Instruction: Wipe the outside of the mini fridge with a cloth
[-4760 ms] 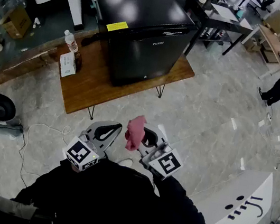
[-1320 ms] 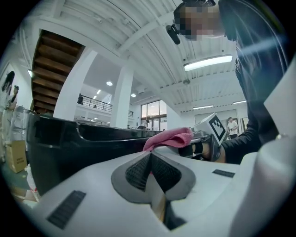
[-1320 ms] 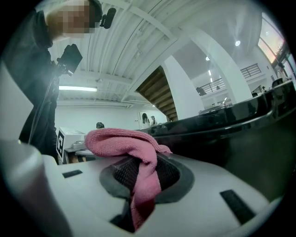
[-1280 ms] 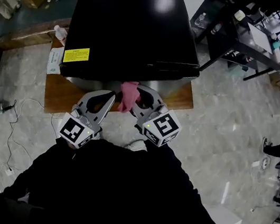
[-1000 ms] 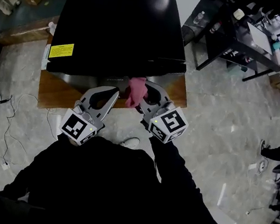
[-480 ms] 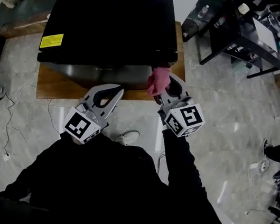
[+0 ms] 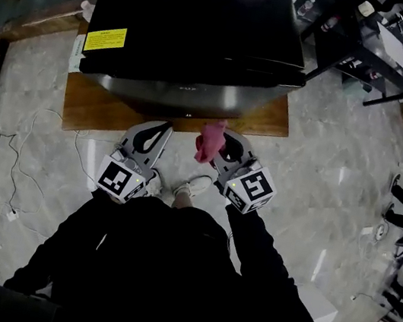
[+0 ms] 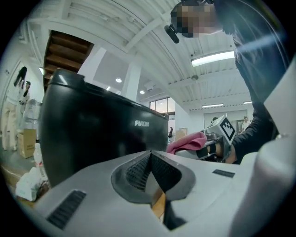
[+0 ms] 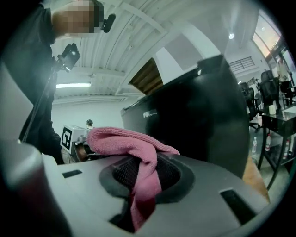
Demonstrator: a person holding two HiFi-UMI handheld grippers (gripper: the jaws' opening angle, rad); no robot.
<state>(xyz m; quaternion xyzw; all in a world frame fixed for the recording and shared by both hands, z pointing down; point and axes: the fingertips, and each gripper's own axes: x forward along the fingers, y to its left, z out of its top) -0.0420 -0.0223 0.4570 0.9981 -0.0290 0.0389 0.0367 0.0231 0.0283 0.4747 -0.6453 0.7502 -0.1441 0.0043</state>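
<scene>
The cloth (image 7: 209, 141) is pink, the mini fridge (image 7: 203, 18) glossy black with a yellow label (image 7: 106, 38), the counter (image 7: 99, 109) brown wood, the floor (image 7: 321, 185) grey marbled.

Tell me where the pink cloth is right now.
In the head view, near the centre, the pink cloth is clamped in the right gripper, just in front of the mini fridge, over the front edge of the wooden table.

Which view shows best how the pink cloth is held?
The right gripper view: the cloth fills the foreground, pinched between the shut jaws of the right claw, its folds draped on top. The head view shows only a small pink bunch near the fridge front. The left gripper view catches it from the side, farther off.
</scene>
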